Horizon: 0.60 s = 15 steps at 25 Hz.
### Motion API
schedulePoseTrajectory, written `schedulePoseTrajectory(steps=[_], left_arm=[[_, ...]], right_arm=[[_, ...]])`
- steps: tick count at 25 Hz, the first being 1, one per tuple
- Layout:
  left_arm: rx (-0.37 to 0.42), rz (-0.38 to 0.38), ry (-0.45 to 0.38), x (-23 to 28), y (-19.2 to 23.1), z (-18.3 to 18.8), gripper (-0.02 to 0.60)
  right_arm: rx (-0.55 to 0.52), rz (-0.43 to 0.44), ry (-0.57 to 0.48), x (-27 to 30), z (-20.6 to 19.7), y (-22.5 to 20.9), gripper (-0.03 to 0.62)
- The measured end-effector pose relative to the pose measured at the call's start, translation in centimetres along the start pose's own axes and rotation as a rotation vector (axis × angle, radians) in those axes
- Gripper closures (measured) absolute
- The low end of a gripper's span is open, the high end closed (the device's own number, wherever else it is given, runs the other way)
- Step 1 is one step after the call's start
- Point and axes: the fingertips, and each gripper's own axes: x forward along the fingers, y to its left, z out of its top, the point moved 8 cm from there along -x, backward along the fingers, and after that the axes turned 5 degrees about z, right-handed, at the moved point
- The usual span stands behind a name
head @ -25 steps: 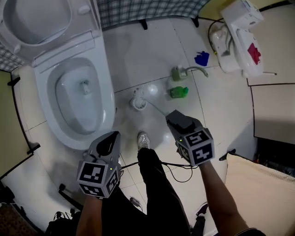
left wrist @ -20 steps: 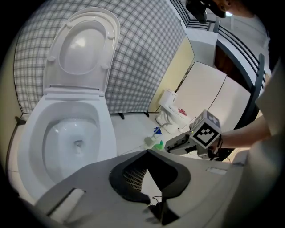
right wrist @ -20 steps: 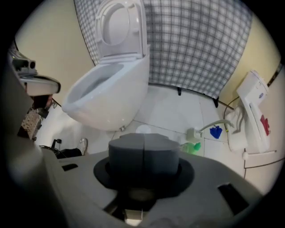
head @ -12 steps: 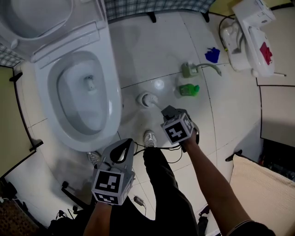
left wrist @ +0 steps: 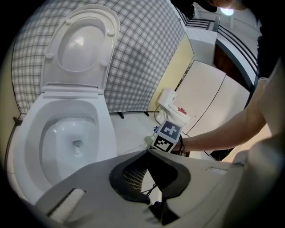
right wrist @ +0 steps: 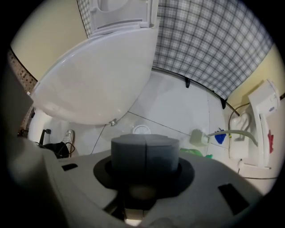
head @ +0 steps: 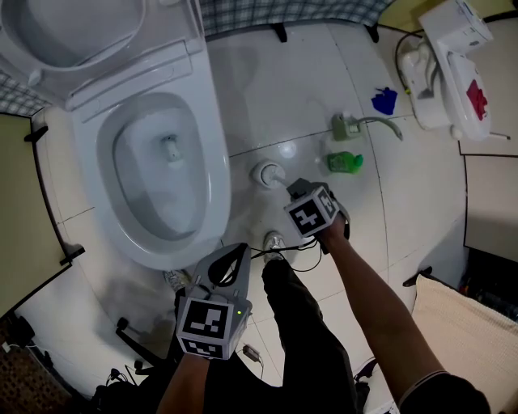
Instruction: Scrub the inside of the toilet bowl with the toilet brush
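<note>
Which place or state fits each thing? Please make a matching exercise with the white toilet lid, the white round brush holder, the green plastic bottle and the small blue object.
Things:
1 white toilet lid
2 white round brush holder
3 green plastic bottle
4 small blue object

Places or states:
A on the tiles next to the white toilet bowl
B near the white unit with a red mark
C raised
D closest to the brush holder, on its right in the head view

Pairs: 1-C, 2-A, 3-D, 4-B

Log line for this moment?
phase: pre-grasp | right gripper: pads together, beside white toilet brush in floor holder | left gripper: shut, empty | white ceramic toilet bowl: lid up
</note>
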Motion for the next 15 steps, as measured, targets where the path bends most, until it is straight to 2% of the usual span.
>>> schedulePoseTrajectory(steps=[3,10,14,15], left_arm=[[0.007,0.001,0.003,0.1,0.5,0.2,0.572],[0.016,0.019,-0.004,-0.3,1.5,0.6,0.572],[0.007,0.033,-0.007,-1.0,2.3,1.2,0.572],[0.006,0.038,-0.007,-1.2,2.4,1.3,0.572]], right_arm=[[-0.024,-0.009,0.006,0.9,1.1,0.0,0.431],[-0.099,-0.046,0.102,3.3,2.8,0.6,0.429],[-0.101,-0.075,0.091,3.2,3.5,0.8,0.416],[-0.097,-0.072,0.080,3.0,3.5,0.9,0.390]])
